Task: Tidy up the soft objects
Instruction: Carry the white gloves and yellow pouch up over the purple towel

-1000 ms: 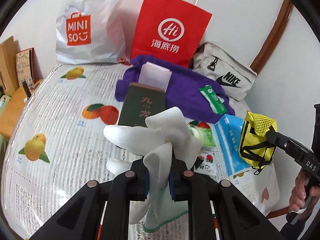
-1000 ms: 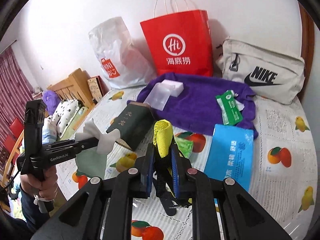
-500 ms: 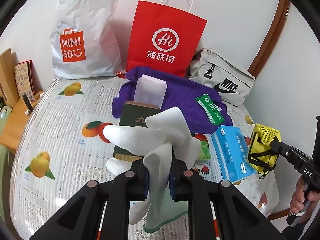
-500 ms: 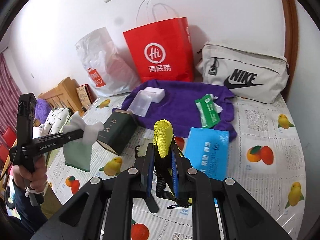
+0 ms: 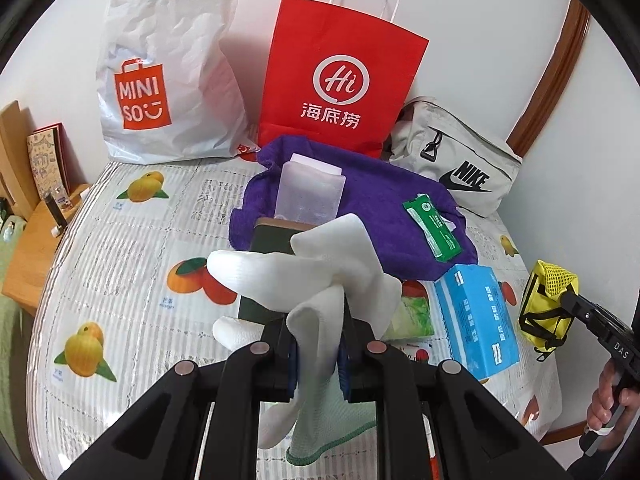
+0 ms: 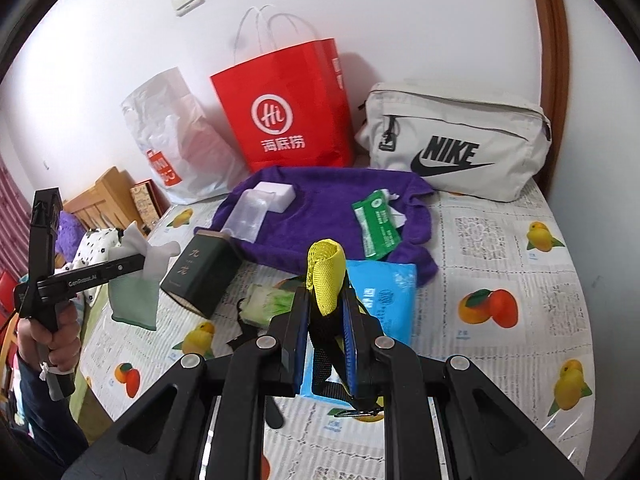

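My left gripper [image 5: 318, 350] is shut on a white glove [image 5: 320, 276] with a pale green cuff, held above the table's near edge; it also shows at the left of the right wrist view [image 6: 136, 276]. My right gripper [image 6: 326, 344] is shut on a yellow mesh pouch [image 6: 326, 276] with black straps, held above the table; the pouch also shows at the right of the left wrist view [image 5: 546, 308]. A purple towel [image 5: 376, 204] lies at the back of the table with a clear plastic box [image 5: 310, 194] and a green packet [image 5: 432, 224] on it.
A dark green tin [image 6: 204, 276], a blue tissue pack [image 6: 384, 296] and a green-white soft pack [image 6: 268, 304] lie on the fruit-print tablecloth [image 6: 500, 280]. A red paper bag [image 6: 284, 112], a white MINISO bag [image 5: 160, 80] and a Nike bag [image 6: 456, 148] stand against the wall.
Both grippers have drawn back and up from the table, each still holding its object. The table's things look farther away.
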`<state>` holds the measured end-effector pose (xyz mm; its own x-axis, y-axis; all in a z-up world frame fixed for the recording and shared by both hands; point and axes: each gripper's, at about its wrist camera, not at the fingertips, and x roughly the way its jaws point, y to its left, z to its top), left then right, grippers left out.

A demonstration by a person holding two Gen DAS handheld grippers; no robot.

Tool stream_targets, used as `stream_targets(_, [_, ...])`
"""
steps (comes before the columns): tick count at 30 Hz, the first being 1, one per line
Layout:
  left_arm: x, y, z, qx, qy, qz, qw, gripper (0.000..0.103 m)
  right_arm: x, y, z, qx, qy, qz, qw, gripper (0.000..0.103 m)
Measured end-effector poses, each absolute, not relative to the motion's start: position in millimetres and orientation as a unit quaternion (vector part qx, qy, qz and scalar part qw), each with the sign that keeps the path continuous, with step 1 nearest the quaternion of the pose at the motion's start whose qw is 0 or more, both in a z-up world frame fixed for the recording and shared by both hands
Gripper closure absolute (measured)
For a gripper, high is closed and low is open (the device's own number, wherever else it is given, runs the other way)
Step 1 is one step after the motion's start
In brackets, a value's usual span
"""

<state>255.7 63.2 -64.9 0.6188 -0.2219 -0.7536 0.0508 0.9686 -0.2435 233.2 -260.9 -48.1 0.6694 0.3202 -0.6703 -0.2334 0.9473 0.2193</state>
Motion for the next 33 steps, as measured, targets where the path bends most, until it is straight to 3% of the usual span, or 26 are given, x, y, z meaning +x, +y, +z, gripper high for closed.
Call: stream_targets(33, [356.0, 54.3, -74.8, -0.124, 0.435, -0.086, 0.888, 0.088, 354.4, -254.3, -65.6, 0.044, 0.373, 0.163, 0.912, 0.087])
